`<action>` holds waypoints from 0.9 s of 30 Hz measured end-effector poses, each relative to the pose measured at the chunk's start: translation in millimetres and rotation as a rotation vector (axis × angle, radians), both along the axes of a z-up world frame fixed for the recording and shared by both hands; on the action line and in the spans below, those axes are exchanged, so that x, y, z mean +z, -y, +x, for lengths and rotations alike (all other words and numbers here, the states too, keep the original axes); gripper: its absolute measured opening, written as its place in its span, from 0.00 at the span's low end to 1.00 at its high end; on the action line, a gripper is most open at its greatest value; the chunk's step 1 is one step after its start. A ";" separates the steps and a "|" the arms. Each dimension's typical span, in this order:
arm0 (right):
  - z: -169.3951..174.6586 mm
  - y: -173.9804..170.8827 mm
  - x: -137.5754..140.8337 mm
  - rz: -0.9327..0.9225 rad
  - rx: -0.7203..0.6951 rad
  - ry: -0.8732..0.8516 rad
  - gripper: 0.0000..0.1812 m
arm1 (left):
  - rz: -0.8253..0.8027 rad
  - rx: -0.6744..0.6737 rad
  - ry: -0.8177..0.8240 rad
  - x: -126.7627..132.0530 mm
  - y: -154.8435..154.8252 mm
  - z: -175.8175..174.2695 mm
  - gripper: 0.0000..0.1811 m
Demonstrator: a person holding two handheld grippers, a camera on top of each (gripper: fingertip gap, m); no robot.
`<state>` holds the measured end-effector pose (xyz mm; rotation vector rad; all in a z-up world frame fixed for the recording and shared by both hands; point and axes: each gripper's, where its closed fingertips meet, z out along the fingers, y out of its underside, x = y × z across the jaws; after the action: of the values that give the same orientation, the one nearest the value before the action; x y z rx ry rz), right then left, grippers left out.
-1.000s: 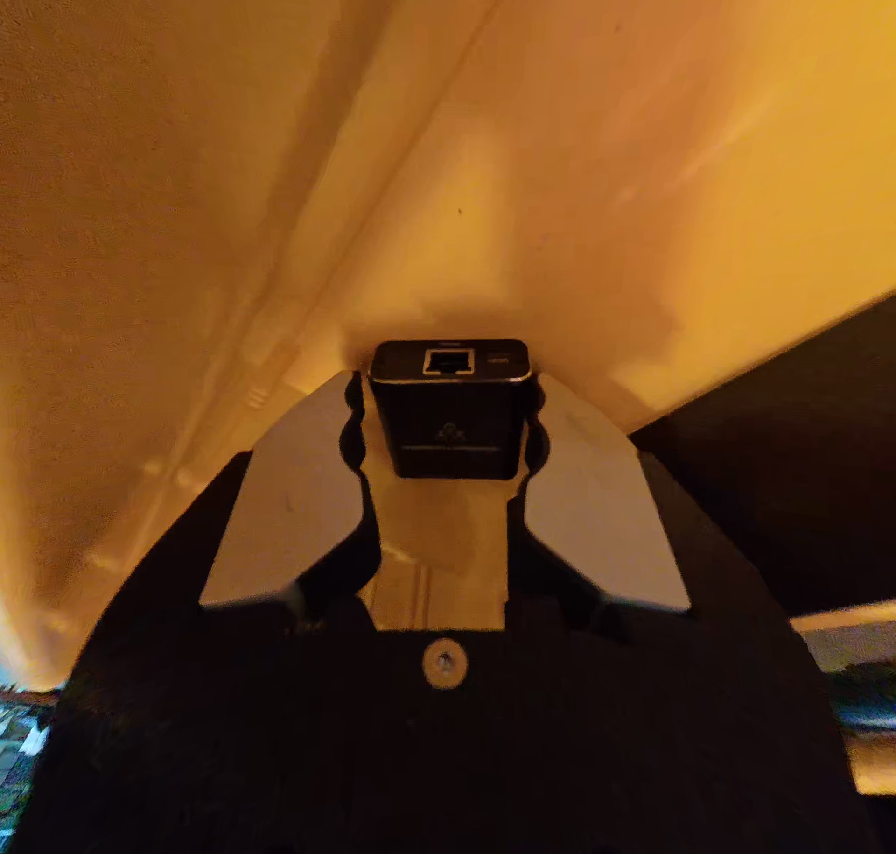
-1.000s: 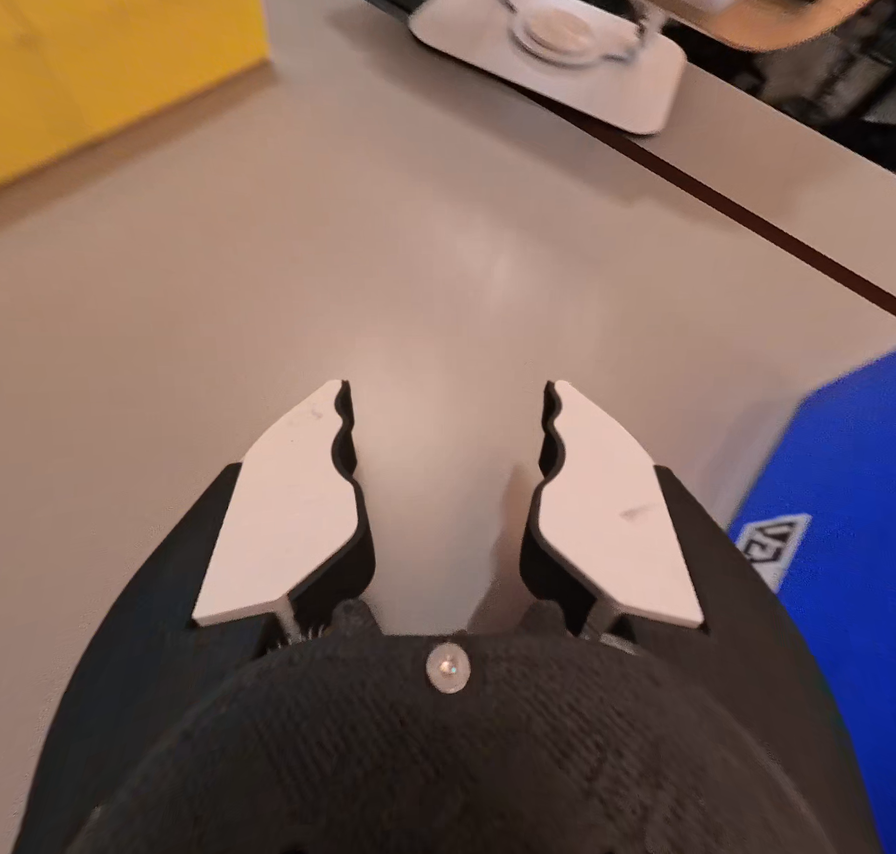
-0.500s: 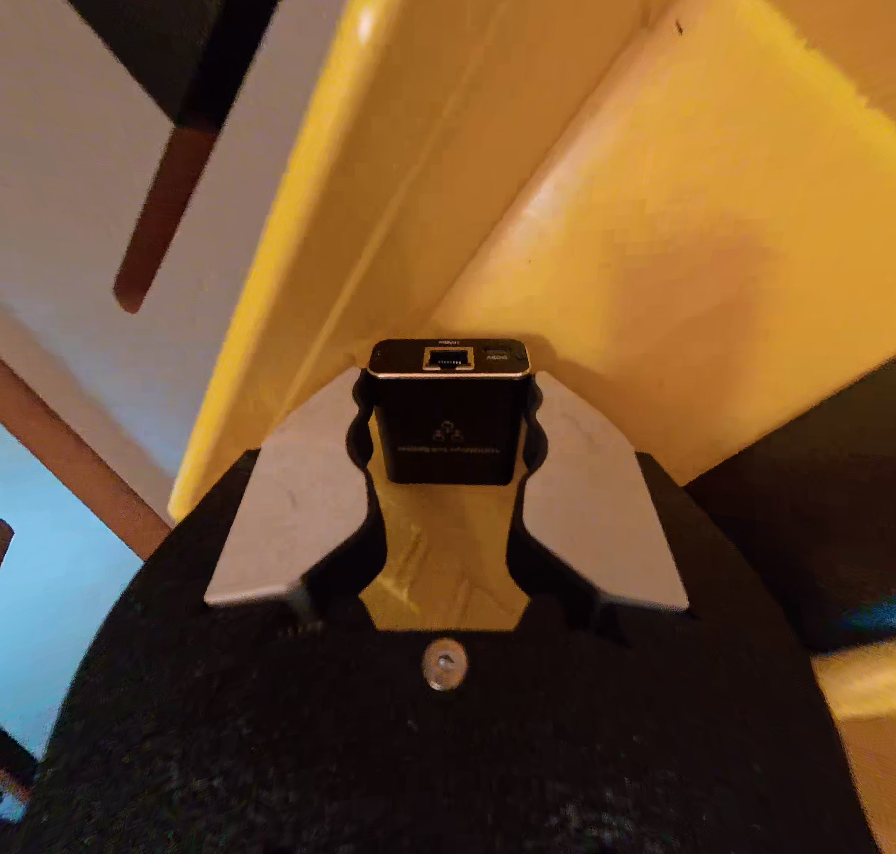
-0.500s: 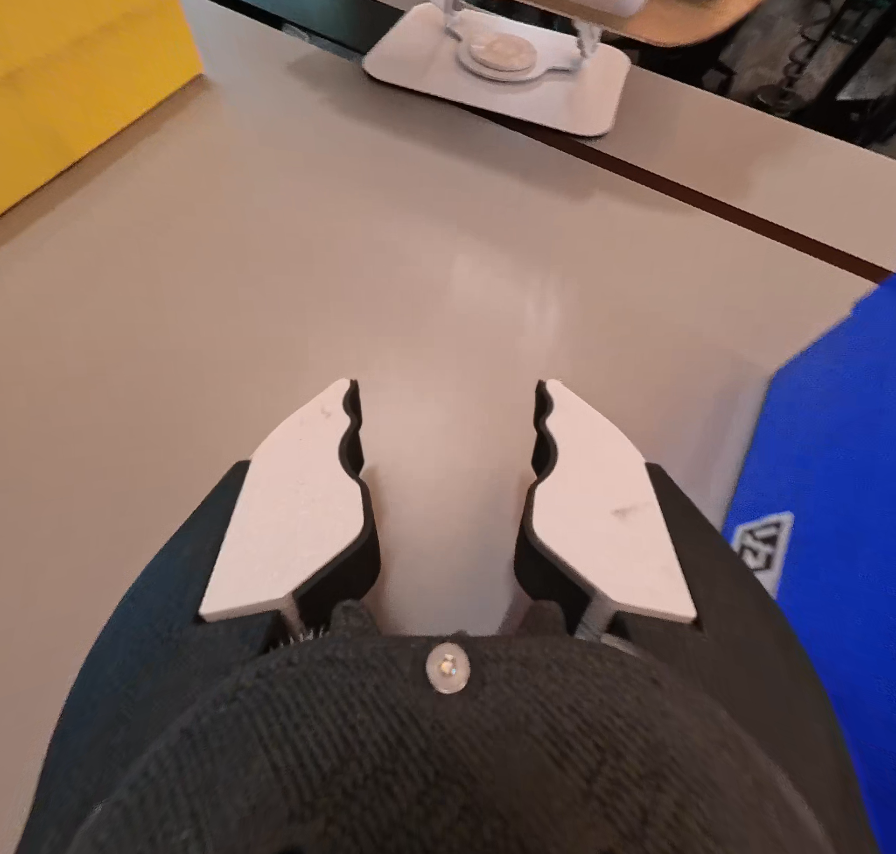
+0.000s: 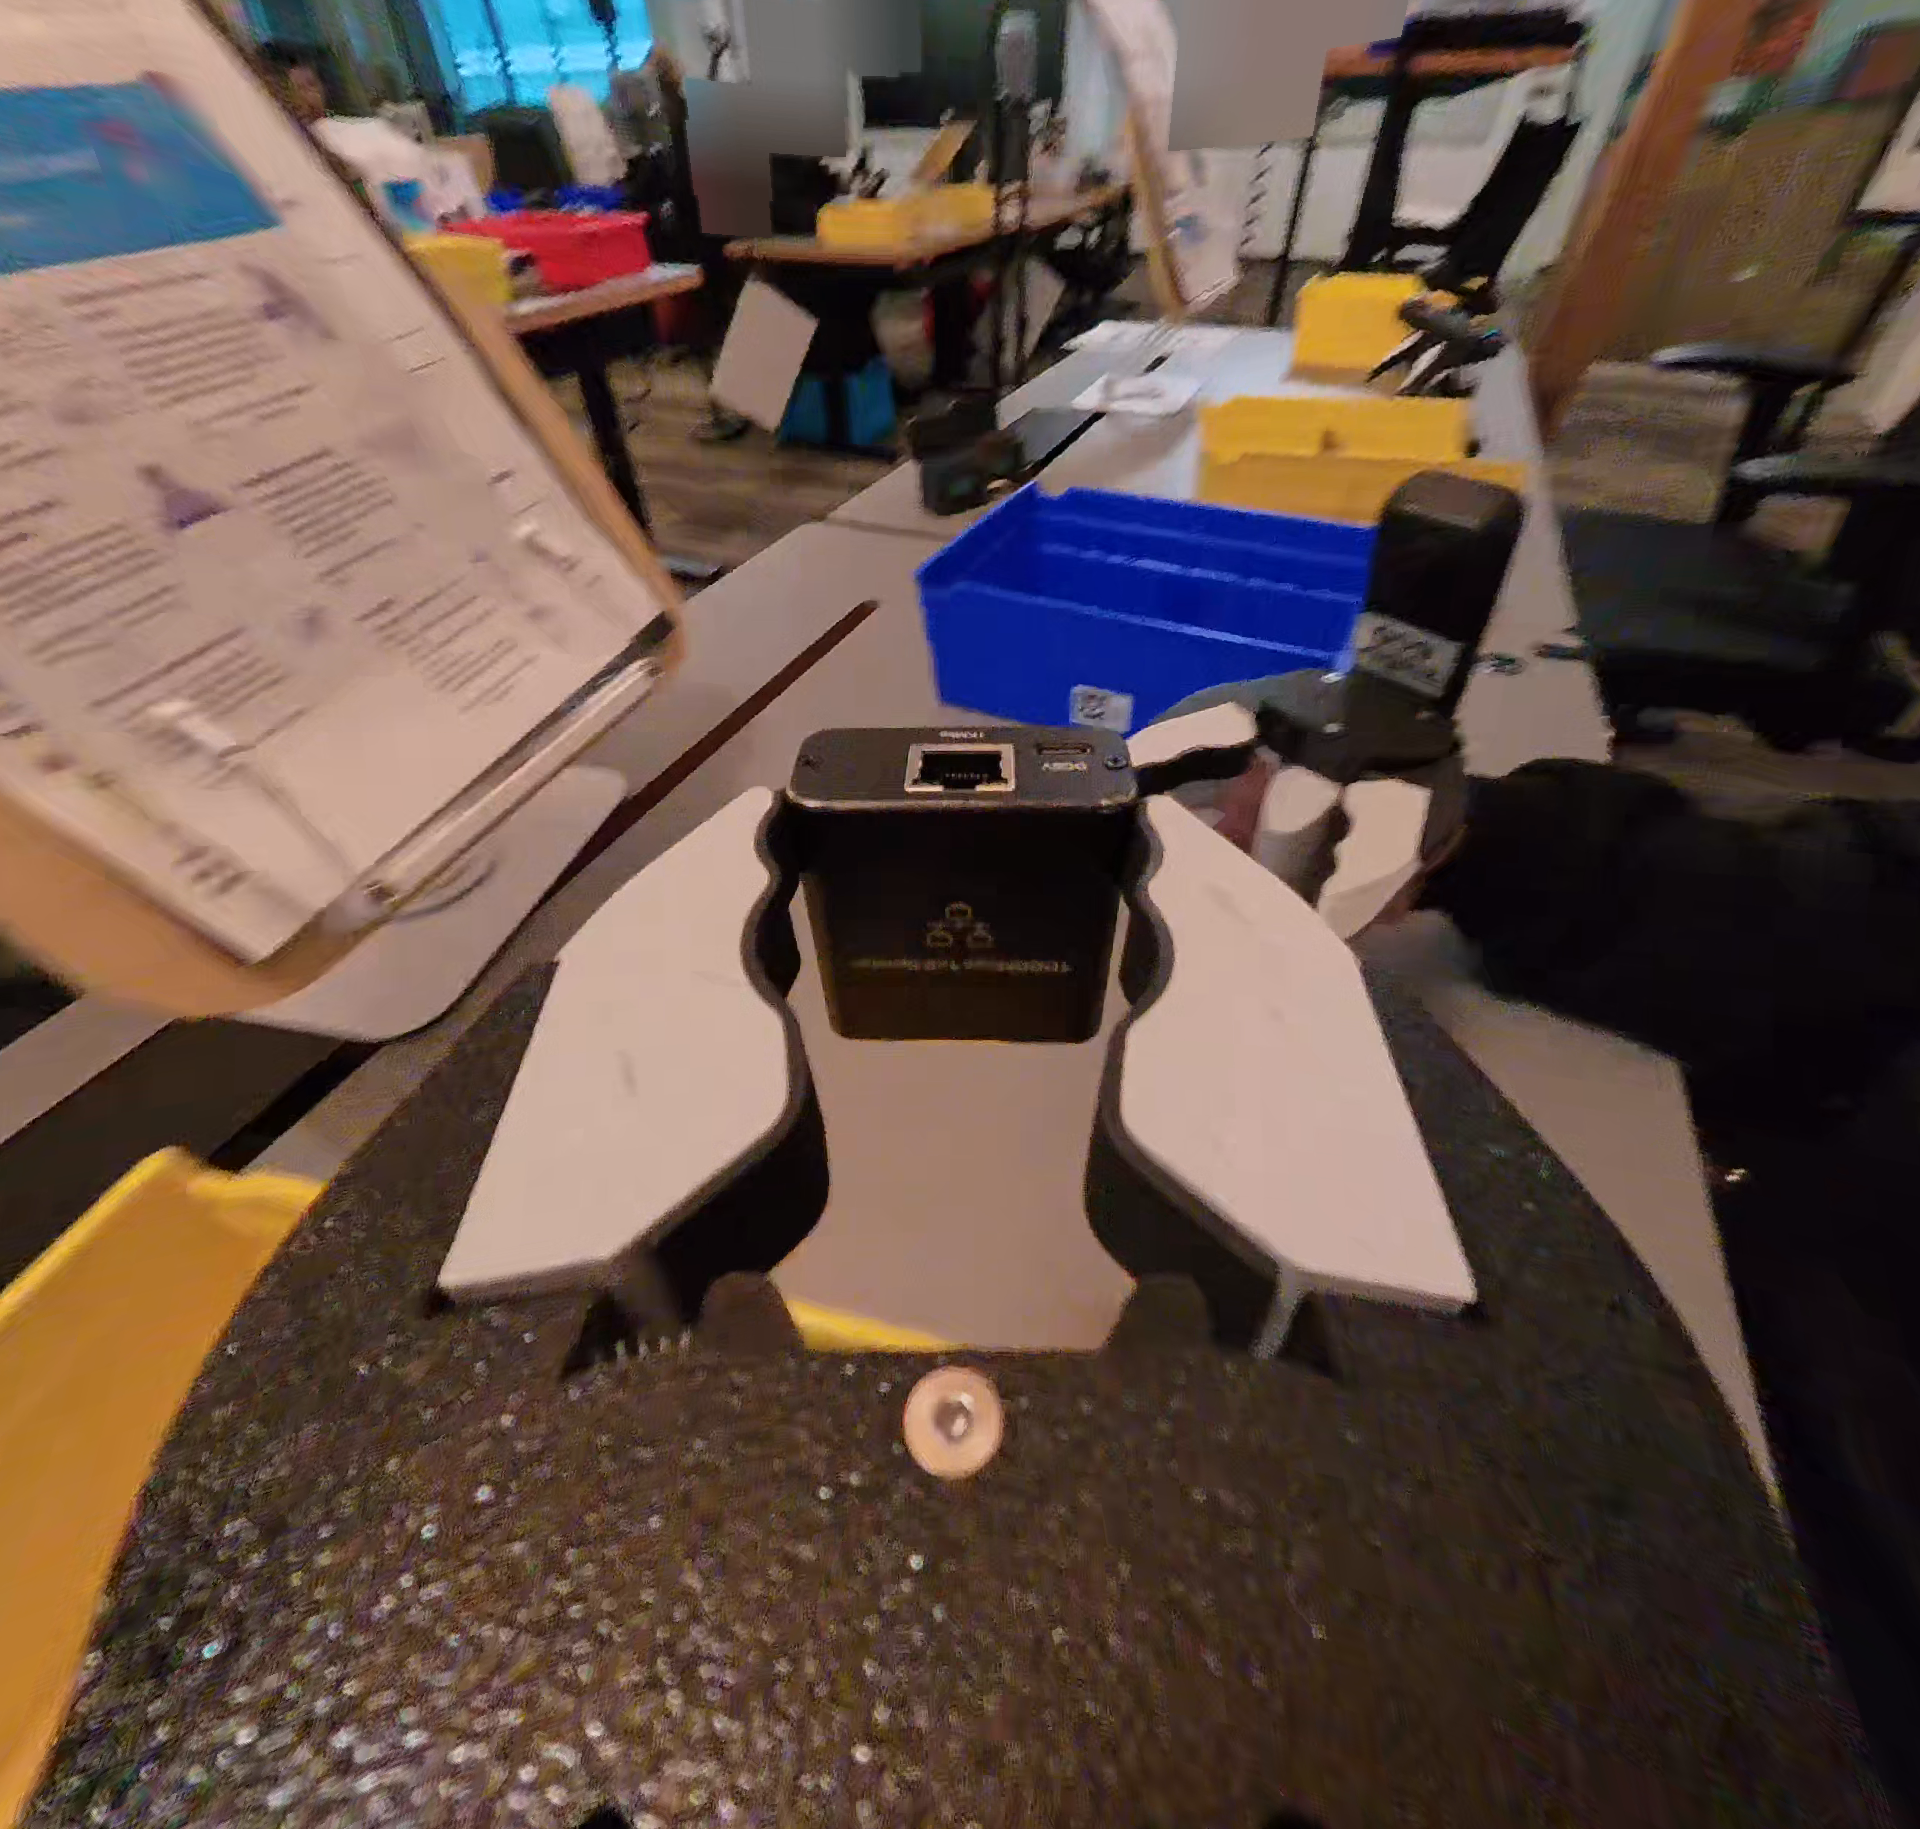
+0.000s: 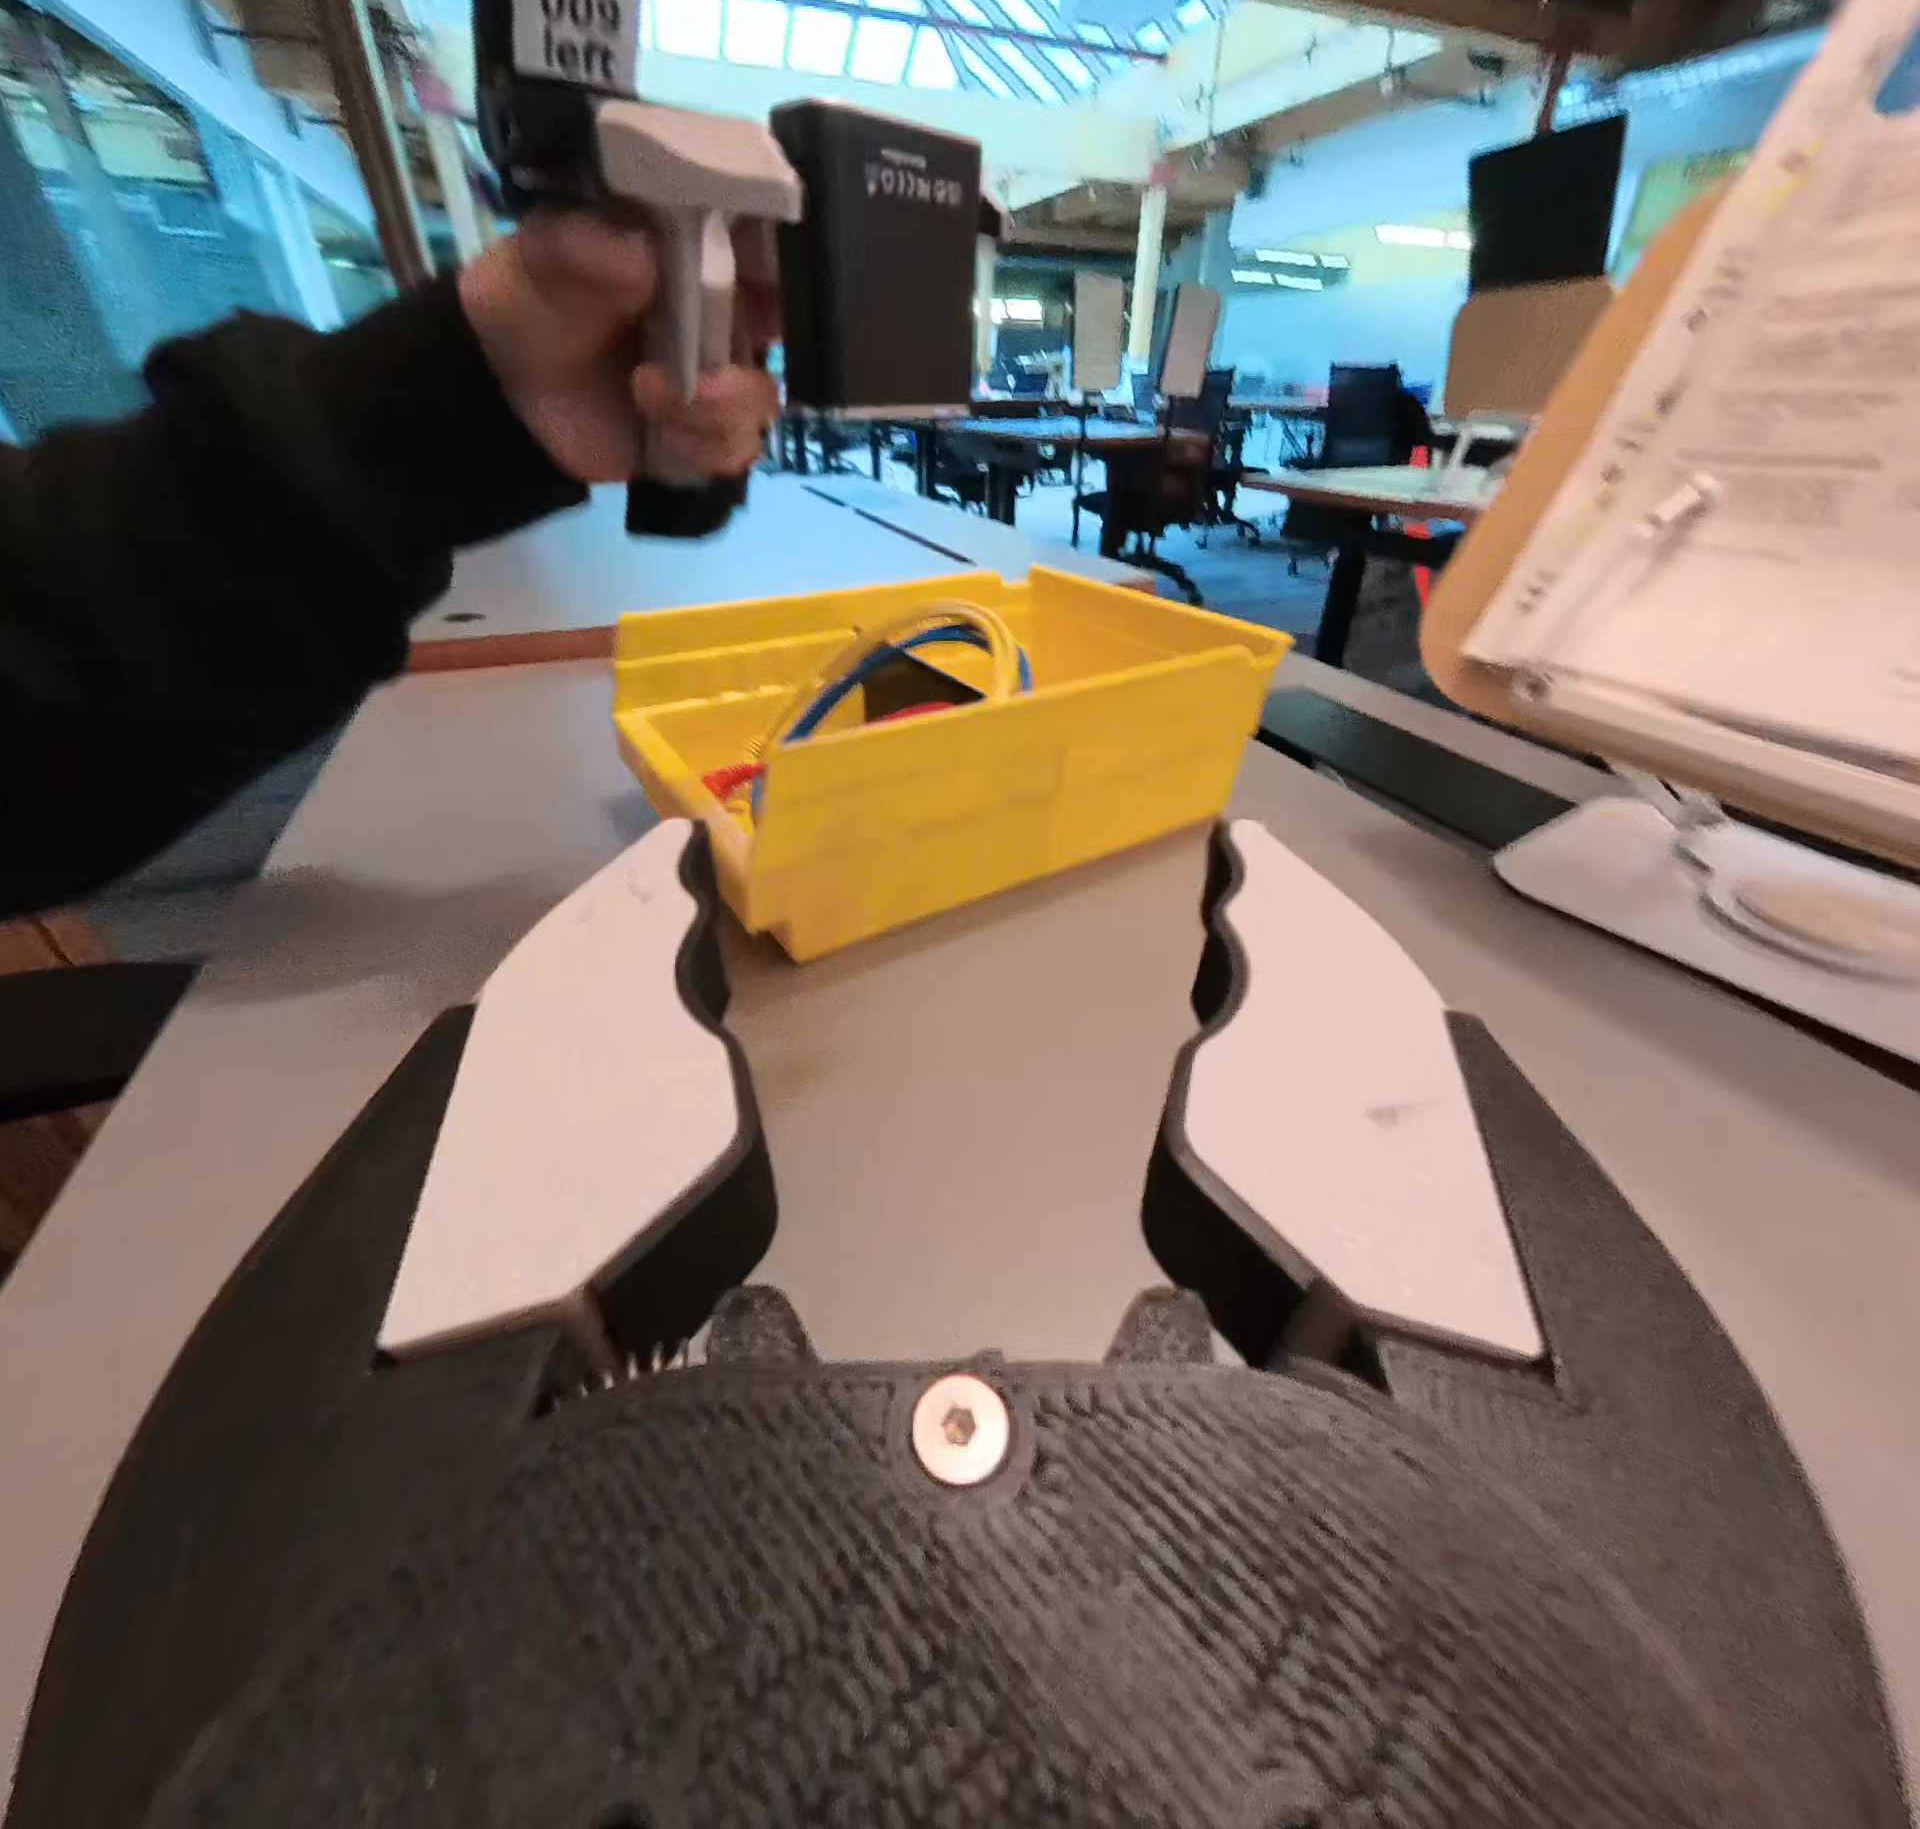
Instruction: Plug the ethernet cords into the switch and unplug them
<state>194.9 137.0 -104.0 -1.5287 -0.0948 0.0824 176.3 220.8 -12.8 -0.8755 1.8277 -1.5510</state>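
Note:
My left gripper [image 5: 956, 813] is shut on a small black switch [image 5: 956, 906], its ethernet port facing away from me. It holds the switch in the air above the grey table [image 5: 748, 636]. In the right wrist view a hand holds that gripper high, with the switch [image 6: 878, 252] in it. My right gripper [image 6: 958, 839] is open and empty, low over the table, facing a yellow bin [image 6: 1018, 792]. Blue and white ethernet cords [image 6: 914, 652] lie coiled in the bin. The right gripper also shows in the left wrist view [image 5: 1278, 803].
A blue bin [image 5: 1132, 605] stands on the table beyond the switch. A document stand with a page [image 6: 1714, 408] and its white base [image 6: 1621, 886] are at the right of the yellow bin. The person's dark sleeve [image 6: 208, 553] crosses on the left. Desks and chairs stand behind.
My left gripper has lifted the switch up out of the yellow bin and now faces across the room. My right gripper has tilted up from the bare table to face the yellow bin.

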 end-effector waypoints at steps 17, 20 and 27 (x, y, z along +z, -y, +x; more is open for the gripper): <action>-54.6 35.8 37.5 0.357 -0.462 0.743 0.13 | -0.982 -0.158 -0.061 -36.7 124.9 -24.2 0.33; -48.3 36.5 36.2 0.271 -0.474 0.807 0.12 | -0.928 -0.153 -0.074 -39.6 123.4 -23.9 0.32; -37.7 51.2 23.5 0.116 -0.468 1.302 0.13 | -0.676 -0.207 -0.356 -66.7 109.1 -46.0 0.42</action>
<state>157.2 85.7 -80.5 -1.2297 -0.7447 -1.2751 130.2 111.7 -79.5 -1.3675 1.6650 -2.3339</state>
